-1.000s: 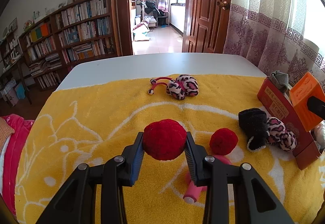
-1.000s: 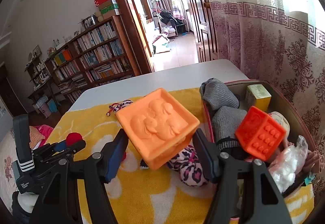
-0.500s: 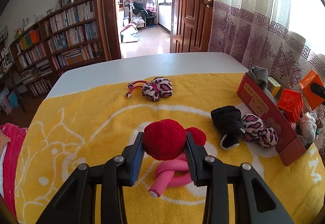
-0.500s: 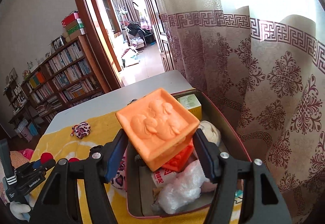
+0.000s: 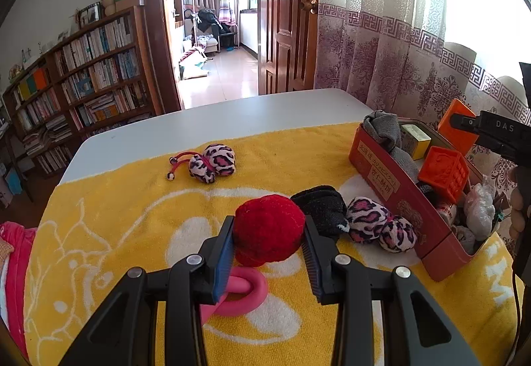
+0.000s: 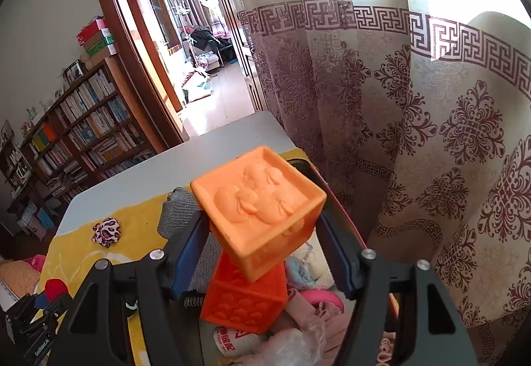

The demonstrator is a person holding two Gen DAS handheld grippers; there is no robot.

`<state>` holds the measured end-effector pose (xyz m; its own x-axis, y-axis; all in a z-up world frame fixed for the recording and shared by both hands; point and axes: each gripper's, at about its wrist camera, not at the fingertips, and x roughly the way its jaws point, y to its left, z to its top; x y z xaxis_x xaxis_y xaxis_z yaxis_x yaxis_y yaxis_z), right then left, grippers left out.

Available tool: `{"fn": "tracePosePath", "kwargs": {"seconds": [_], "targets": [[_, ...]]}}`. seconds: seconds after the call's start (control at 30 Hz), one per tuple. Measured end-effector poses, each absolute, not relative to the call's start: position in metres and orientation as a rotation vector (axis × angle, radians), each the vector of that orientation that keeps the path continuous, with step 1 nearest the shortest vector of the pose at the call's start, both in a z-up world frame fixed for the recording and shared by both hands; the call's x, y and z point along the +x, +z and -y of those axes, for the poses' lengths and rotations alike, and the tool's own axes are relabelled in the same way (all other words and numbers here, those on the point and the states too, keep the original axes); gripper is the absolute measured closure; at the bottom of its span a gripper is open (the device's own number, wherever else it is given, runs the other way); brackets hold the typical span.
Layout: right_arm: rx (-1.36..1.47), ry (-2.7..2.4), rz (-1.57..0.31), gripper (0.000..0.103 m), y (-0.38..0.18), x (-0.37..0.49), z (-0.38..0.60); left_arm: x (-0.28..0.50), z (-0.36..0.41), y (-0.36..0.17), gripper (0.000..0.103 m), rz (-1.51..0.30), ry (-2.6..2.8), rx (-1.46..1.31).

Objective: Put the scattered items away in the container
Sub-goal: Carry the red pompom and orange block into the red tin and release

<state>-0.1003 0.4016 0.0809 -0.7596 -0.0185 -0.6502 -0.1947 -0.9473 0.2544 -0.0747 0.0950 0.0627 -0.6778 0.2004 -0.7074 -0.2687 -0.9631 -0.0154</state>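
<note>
My left gripper [image 5: 268, 235] is shut on a red pom-pom ball [image 5: 267, 226], held above the yellow towel [image 5: 116, 223], left of the red tin box [image 5: 391, 180]. A pink looped band [image 5: 247, 294] hangs or lies under it. My right gripper [image 6: 262, 230] is shut on a light orange embossed cube [image 6: 262, 203], held over the box above a darker orange cube [image 6: 245, 299]. In the left wrist view the right gripper [image 5: 464, 125] shows at the far right over the box.
On the towel lie a black sock [image 5: 322, 206], a leopard-print bobble tie [image 5: 381, 223] beside the box, and another leopard tie [image 5: 210, 162] farther back. The box holds grey socks [image 5: 381, 130], a yellow carton [image 5: 415, 140] and plastic wrap [image 5: 478, 210]. A curtain [image 6: 415, 133] hangs right behind.
My left gripper has carried the red ball right, toward the box. My right gripper has moved the light orange cube farther over the box and tilted down toward the darker cube.
</note>
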Motion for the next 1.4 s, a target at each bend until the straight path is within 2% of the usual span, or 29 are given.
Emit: {"fn": "tracePosePath", "kwargs": {"seconds": [0.2, 0.77, 1.1, 1.2, 1.3, 1.4], "targets": [[-1.042, 2.842, -0.573, 0.026, 0.082, -0.106, -0.411, -0.078, -0.117, 0.065, 0.063, -0.171, 2.638, -1.095], [-0.778, 2.789, -0.573, 0.026, 0.079, -0.062, -0.427, -0.102, -0.216, 0.089, 0.063, -0.181, 2.471, -1.014], [-0.742, 2.783, -0.623, 0.026, 0.075, -0.056, -0.435, -0.142, -0.274, 0.076, 0.063, -0.157, 2.387, -1.068], [-0.745, 2.768, -0.65, 0.027, 0.071, -0.057, -0.439, -0.152, -0.283, 0.068, 0.061, -0.149, 2.363, -1.107], [-0.746, 2.76, -0.656, 0.026, 0.069, -0.057, -0.442, -0.155, -0.281, 0.061, 0.048, -0.126, 2.343, -1.143], [-0.742, 2.761, -0.656, 0.026, 0.069, -0.056, -0.442, -0.15, -0.274, 0.058, 0.048, -0.104, 2.343, -1.143]]}}
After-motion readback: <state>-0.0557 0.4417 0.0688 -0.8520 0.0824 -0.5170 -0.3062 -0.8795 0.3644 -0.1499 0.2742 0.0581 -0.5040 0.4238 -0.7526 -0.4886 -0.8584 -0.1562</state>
